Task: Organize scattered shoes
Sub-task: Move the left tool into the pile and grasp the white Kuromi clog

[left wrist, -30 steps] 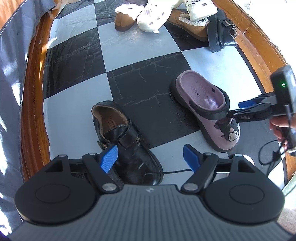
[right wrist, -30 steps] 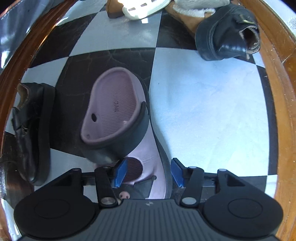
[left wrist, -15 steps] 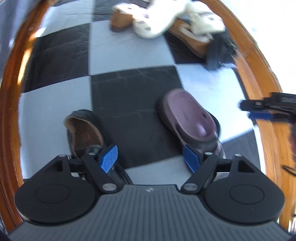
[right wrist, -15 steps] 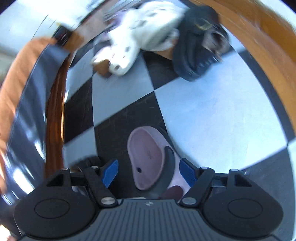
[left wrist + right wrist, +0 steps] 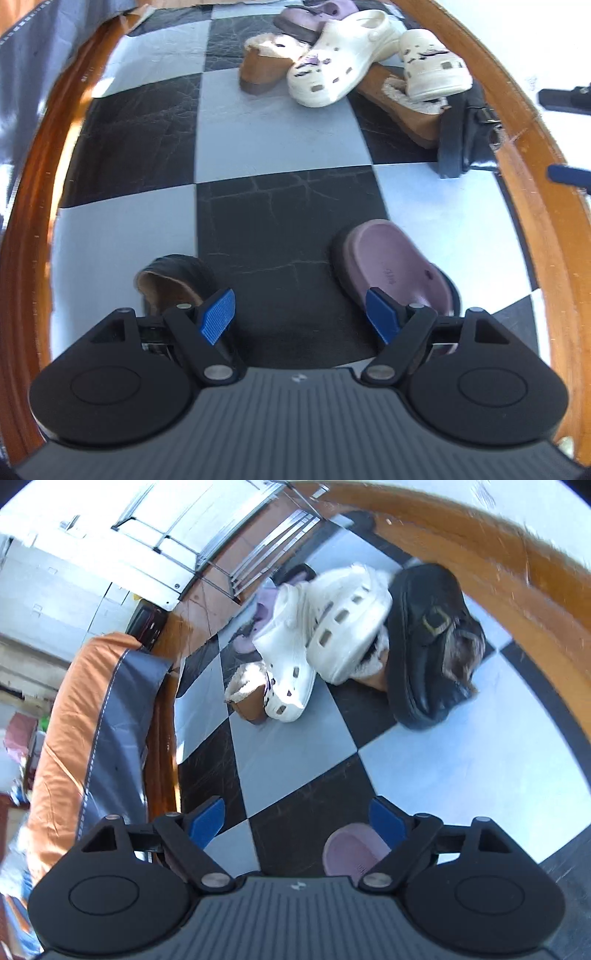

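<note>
My left gripper hangs with its jaws apart and nothing between them, over a black square of the checkered mat. The mat's wooden rim curves round at nine o'clock and again at three o'clock, so my open room is the wide band of squares running up the middle toward twelve. A grey cloth lies beyond the rim at ten o'clock.

My right gripper has its jaws opening, with only mat between the pads.

Near me I count two single shoes: one black leather shoe at seven o'clock, just beside my left pad, and one purple clog at four o'clock, standing apart on the mat.

The pile sits at one o'clock against the far rim: two white clogs, two tan fleece-lined slippers, one more purple clog at the back, and one black buckled shoe tipped on its side against the rim. That makes eight shoes.
</note>
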### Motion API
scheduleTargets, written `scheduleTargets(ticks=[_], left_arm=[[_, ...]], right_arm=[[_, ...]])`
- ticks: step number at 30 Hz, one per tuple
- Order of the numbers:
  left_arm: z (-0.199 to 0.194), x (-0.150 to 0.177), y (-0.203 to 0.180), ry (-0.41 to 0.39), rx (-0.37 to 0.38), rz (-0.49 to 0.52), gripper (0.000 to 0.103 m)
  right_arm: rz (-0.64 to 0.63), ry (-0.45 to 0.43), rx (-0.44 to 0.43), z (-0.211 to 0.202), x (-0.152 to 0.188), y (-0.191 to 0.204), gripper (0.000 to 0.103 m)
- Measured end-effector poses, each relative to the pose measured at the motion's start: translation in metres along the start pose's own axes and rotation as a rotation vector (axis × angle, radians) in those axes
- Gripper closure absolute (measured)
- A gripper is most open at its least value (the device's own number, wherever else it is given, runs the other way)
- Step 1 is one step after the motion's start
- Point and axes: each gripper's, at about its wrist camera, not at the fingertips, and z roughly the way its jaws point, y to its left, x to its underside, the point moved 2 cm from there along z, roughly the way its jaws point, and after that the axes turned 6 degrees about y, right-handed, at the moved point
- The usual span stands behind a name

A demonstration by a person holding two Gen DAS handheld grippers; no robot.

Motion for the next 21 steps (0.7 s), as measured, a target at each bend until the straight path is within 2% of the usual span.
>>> scheduleTargets(ticks=[3, 4, 6, 8, 9, 12, 13, 15, 16, 17, 18, 19, 21], left_arm=[[-0.015, -0.012, -0.006, -0.074, 0.035, 0.022, 0.025], [-0.019, -0.015, -0.010, -0.088, 0.028, 0.026, 0.025], [-0.037, -0.027, -0.027, -0.163, -0.043, 0.072, 0.025], [-0.045, -0.042, -0.045, -0.191, -0.038, 0.128, 0.021], [-0.048, -0.052, -0.056, -0.201, -0.027, 0.164, 0.019], [-0.042, -0.078, -0.074, -0.182, 0.043, 0.168, 0.019], [-0.034, -0.094, -0.082, -0.161, 0.088, 0.157, 0.019], [-0.016, -0.123, -0.094, -0.141, 0.127, 0.139, 0.019], [-0.013, -0.127, -0.099, -0.154, 0.094, 0.137, 0.019], [-0.008, -0.137, -0.113, -0.196, -0.019, 0.182, 0.019], [-0.004, -0.143, -0.125, -0.225, -0.080, 0.247, 0.018], [0.000, -0.147, -0.131, -0.231, -0.094, 0.282, 0.018], [0.019, -0.167, -0.142, -0.191, -0.021, 0.322, 0.018]], right_arm=[[0.093, -0.008, -0.095, 0.000, -0.001, -0.006, 0.016], [0.110, -0.014, -0.120, -0.002, -0.003, -0.006, 0.016], [0.110, -0.032, -0.148, -0.011, -0.006, -0.007, 0.016], [0.089, -0.060, -0.118, -0.019, -0.008, -0.011, 0.016], [0.076, -0.090, -0.077, -0.025, -0.009, -0.018, 0.016], [0.106, -0.148, -0.016, -0.037, -0.013, -0.043, 0.016], [0.141, -0.153, -0.023, -0.038, -0.013, -0.054, 0.016], [0.218, -0.146, -0.053, -0.039, -0.010, -0.076, 0.016], [0.254, -0.133, -0.073, -0.040, -0.007, -0.087, 0.016], [0.255, -0.128, -0.080, -0.040, -0.004, -0.091, 0.016], [0.243, -0.125, -0.080, -0.040, 0.000, -0.094, 0.016], [0.231, -0.121, -0.072, -0.040, 0.003, -0.097, 0.016], [0.218, -0.115, -0.037, -0.038, 0.005, -0.101, 0.016]])
